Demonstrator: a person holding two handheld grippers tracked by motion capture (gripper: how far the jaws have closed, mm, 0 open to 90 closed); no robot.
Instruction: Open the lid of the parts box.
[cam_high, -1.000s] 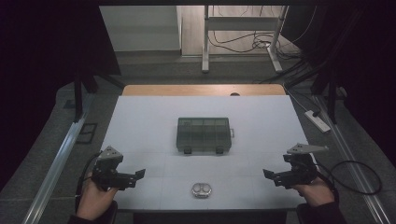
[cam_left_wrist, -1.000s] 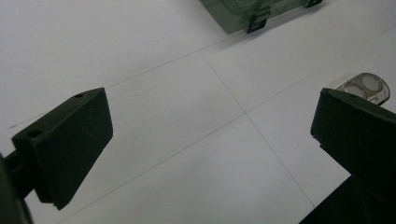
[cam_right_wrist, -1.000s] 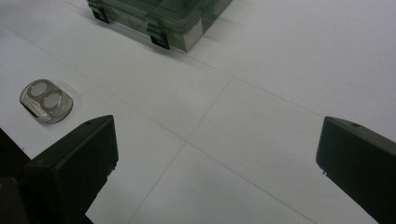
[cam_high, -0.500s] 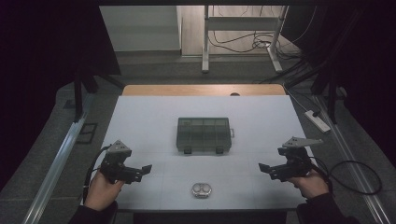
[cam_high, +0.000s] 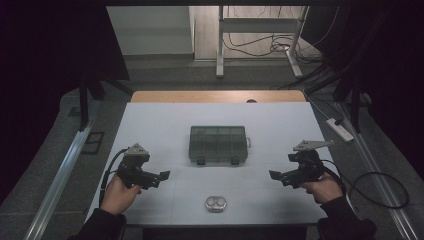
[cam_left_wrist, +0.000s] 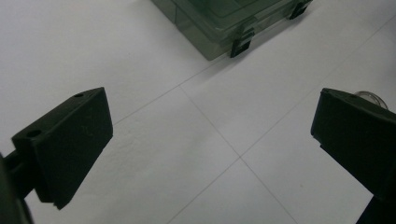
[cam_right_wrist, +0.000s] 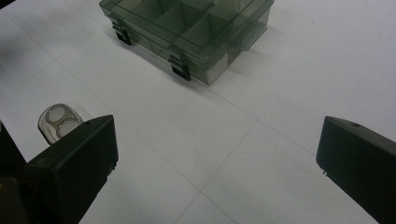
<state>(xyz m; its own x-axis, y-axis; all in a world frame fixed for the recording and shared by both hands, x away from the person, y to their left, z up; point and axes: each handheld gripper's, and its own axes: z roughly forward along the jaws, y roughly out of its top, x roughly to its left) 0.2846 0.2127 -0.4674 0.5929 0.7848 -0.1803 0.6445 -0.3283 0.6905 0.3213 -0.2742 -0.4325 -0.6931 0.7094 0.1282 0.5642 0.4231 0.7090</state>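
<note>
The left gripper (cam_high: 161, 176) hovered over the white table (cam_high: 165, 125) with its black jaws spread wide and empty. Ahead, at the table's middle, sat the closed smoky-grey translucent plastic compartment box (cam_high: 218, 144), with a small clear oval two-lobed container (cam_high: 216, 203) lying near the front edge. The right gripper (cam_high: 274, 175) likewise gaped empty, well apart from both.

Dark sleeves; each black gripper (cam_high: 161, 176) trails a black cable.

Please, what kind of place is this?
Probably a lab or workshop set up for recording: a white table with a compartment box, loose cables on the floor, and a power strip beside the table.
</note>
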